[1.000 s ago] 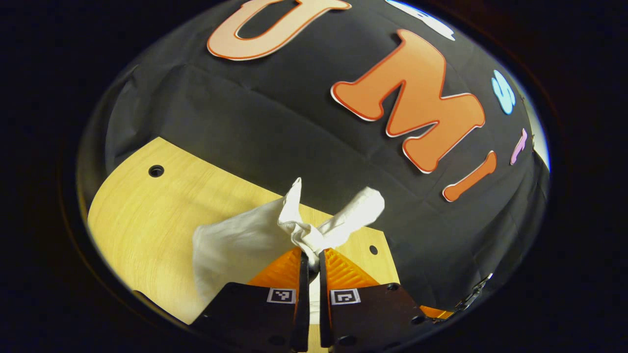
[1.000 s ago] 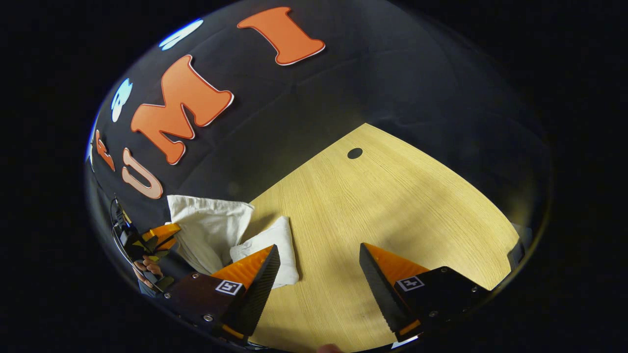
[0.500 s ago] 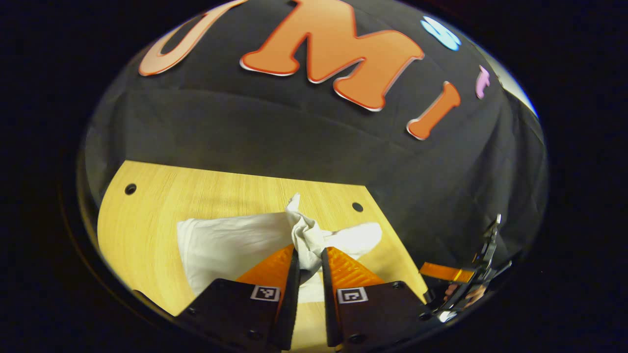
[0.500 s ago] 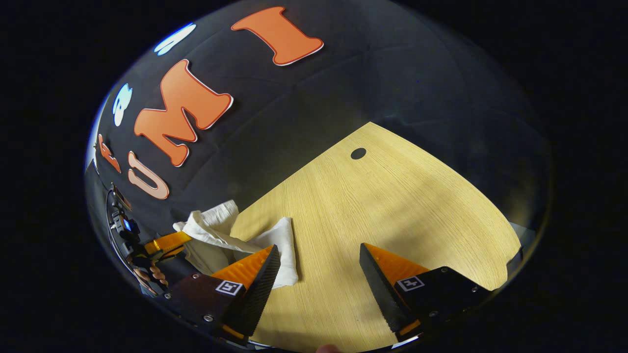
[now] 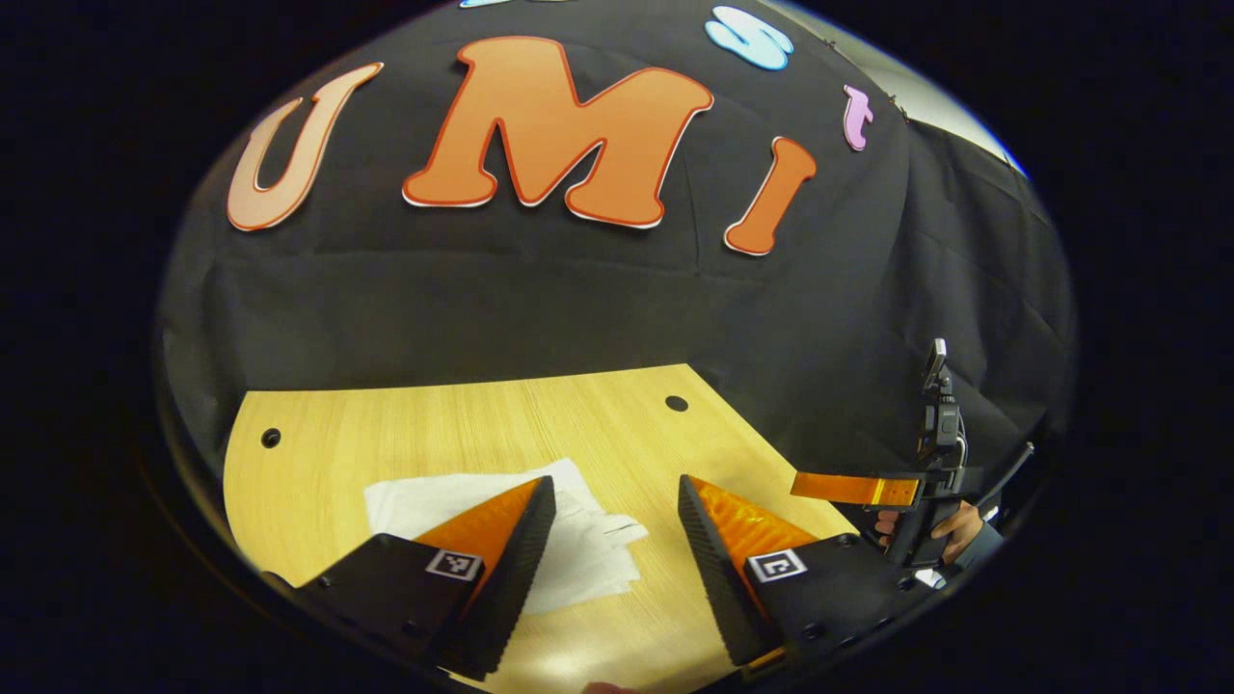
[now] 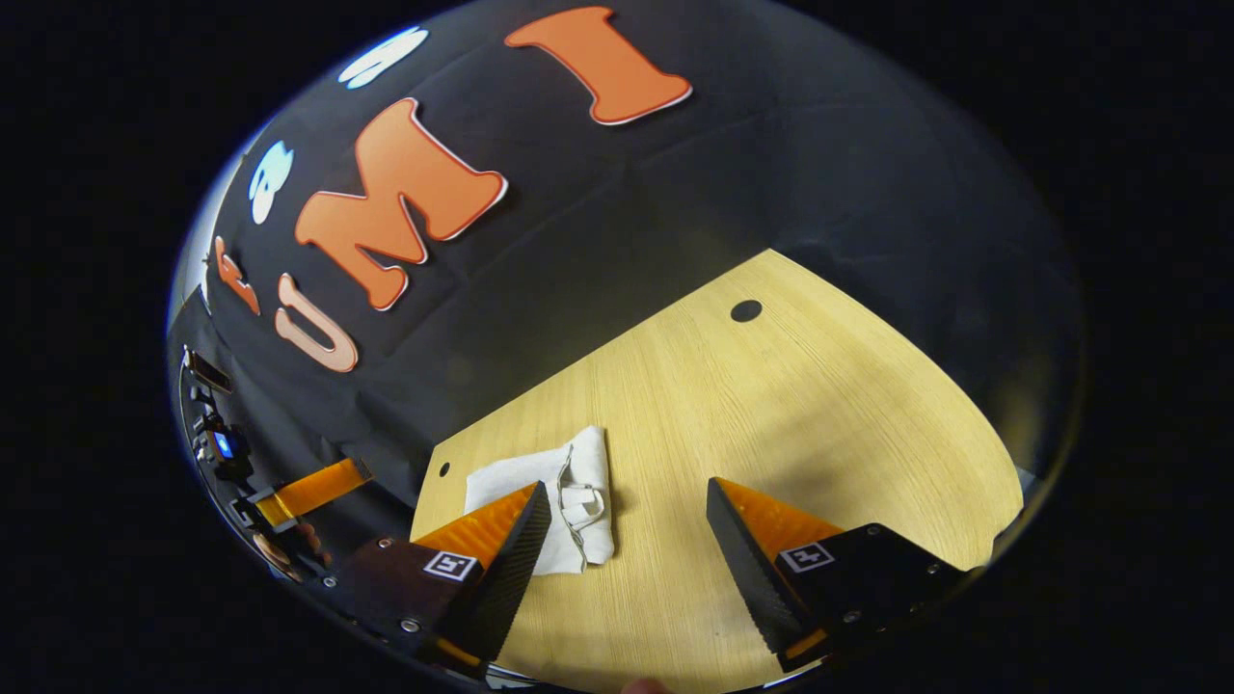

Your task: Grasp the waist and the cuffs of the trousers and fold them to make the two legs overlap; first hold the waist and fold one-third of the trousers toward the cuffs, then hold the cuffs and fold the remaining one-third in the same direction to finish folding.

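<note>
Left gripper view: cloth just released, last fold laid down.
Left gripper (image 5: 612, 525) now gapes empty above the folded trousers (image 5: 578, 540) on the table (image 5: 463, 424); right gripper (image 6: 627, 525) hangs open too, so folding looks finished.

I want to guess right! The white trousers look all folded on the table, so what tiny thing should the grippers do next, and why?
Probably just lift both grippers up and away. The trousers lie as a small folded bundle on the table, and the left gripper and right gripper both stand open, holding nothing. The fold looks finished, though the top layer is a bit rumpled.
</note>
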Available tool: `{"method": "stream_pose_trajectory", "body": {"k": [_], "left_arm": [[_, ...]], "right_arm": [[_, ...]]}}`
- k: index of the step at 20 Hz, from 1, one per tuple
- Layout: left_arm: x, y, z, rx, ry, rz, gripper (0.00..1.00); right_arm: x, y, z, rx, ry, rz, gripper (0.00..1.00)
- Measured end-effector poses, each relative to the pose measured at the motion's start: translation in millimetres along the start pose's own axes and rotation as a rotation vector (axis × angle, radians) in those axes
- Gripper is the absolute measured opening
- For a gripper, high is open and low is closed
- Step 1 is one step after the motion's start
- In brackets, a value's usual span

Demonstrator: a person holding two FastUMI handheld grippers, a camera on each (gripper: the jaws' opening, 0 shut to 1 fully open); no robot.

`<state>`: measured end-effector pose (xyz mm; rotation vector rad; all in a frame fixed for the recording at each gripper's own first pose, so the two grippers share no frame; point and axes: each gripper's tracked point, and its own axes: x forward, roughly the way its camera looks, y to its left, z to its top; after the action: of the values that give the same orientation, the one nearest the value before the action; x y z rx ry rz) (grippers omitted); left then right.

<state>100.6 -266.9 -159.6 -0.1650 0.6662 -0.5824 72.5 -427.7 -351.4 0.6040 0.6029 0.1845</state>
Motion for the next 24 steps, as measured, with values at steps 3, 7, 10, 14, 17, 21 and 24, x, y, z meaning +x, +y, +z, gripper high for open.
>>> {"method": "stream_pose_trajectory", "body": {"k": [3,7,10,14,17,21,24], "left_arm": [[-12.6,12.3,13.4,0.029,-0.062,0.064,1.0],[-34.7,24.0,33.1,0.061,-0.144,0.139,0.99],[-62.7,35.7,55.0,0.114,-0.234,0.212,0.99],[-118.8,52.9,60.2,0.138,-0.379,0.286,0.98],[-153.2,48.8,59.3,0.181,-0.422,0.296,0.98],[-192.3,55.4,60.4,0.209,-0.488,0.328,0.98],[-217.1,52.6,52.3,0.233,-0.525,0.336,0.96]], "right_arm": [[-7.0,19.6,10.8,-0.092,-0.05,-0.001,0.98],[-27.6,57.2,24.2,-0.222,-0.136,-0.01,0.98],[-48.6,97.9,34.9,-0.287,-0.209,0.0,0.98],[-71.5,154.4,34.7,-0.347,-0.273,0.039,0.98],[-84.7,192.2,36.5,-0.356,-0.333,0.073,0.98],[-109.9,218.9,35.9,-0.432,-0.431,0.054,0.98],[-131.2,231.2,32.4,-0.46,-0.492,0.039,0.98]]}}
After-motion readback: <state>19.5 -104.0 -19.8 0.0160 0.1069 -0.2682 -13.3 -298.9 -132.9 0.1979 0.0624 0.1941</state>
